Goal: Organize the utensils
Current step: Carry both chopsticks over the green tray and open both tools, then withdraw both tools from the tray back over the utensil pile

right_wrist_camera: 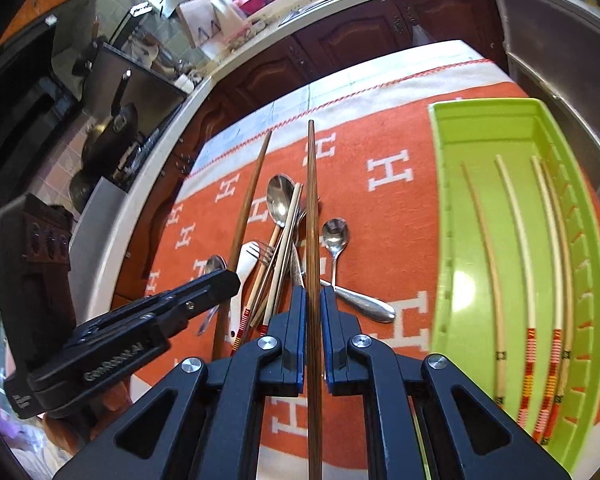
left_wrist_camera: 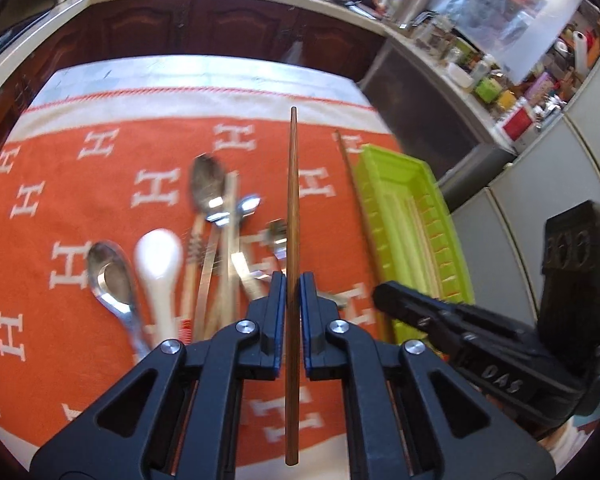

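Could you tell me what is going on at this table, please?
A person is sorting utensils with two hand-held tools. The left tool is shut on a brown chopstick, and the right tool is shut on a second brown chopstick, both lifted off the orange cloth. Spoons, a fork and more chopsticks lie in a pile on the cloth. The green tray beside it already holds four pale chopsticks.

You get bright daylight in both views, with glare on the spoons (left_wrist_camera: 208, 188) mid-frame. Your left view smears with motion blur across the cloth (left_wrist_camera: 100, 200) and green tray (left_wrist_camera: 416, 232); fisheye bending curves every edge, corners black.
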### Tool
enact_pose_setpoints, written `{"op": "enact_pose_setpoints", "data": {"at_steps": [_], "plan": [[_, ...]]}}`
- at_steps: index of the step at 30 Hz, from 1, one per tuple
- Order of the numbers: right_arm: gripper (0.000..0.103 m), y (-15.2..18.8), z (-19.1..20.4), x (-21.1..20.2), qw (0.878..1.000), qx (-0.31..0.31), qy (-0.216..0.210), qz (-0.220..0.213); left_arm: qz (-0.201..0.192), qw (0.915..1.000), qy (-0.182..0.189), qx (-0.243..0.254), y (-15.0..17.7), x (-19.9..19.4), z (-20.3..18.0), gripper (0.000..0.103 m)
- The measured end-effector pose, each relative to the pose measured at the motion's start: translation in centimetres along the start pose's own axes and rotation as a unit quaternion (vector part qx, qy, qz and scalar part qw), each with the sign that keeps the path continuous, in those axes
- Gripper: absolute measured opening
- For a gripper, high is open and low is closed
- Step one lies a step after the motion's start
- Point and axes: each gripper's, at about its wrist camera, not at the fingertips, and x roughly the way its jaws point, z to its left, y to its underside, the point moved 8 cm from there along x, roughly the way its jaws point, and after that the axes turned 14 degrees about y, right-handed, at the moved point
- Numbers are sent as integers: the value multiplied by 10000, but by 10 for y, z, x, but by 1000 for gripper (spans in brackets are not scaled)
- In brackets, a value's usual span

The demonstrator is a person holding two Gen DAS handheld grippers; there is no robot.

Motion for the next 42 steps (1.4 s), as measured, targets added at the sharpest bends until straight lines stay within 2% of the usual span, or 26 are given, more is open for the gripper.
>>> {"op": "enact_pose_setpoints", "data": {"at_steps": [5, 9, 12, 16, 19, 22, 25, 27, 30, 37, 42], "plan": [[7, -12, -36, -34, 9993, 318, 127, -151, 109, 9993, 244, 270, -17, 20, -62, 5], [7, -23, -71, -59, 9980, 451, 379, -247, 243, 9989, 245, 319, -18, 45, -94, 5], [7, -33, -102, -73, 9947, 450, 862, -332, 496, 9982, 257, 203, -12, 69, -105, 5], [7, -35, -140, -76, 9906, 505, 1252, -223, 774, 9968, 152, 155, -2, 95, -108, 5], [8, -29, -153, -71, 9903, 472, 1307, -37, 907, 9958, 6, 135, 7, 103, -101, 5], [15, -21, -164, -67, 9893, 542, 1351, 77, 962, 9952, -125, 158, 12, 103, -94, 5], [25, -16, -159, -64, 9893, 565, 1341, 84, 943, 9951, -229, 191, 14, 98, -89, 10], [26, -14, -155, -63, 9899, 524, 1318, 80, 877, 9953, -322, 235, 15, 90, -85, 29], [26, -11, -141, -55, 9902, 515, 1295, 71, 699, 9958, -503, 298, 15, 75, -78, 40], [26, -2, -120, -52, 9904, 532, 1267, 118, 400, 9951, -795, 436, 14, 43, -68, 41], [26, 5, -109, -55, 9907, 508, 1258, 133, 161, 9916, -1158, 555, 14, 19, -58, 41]]}}
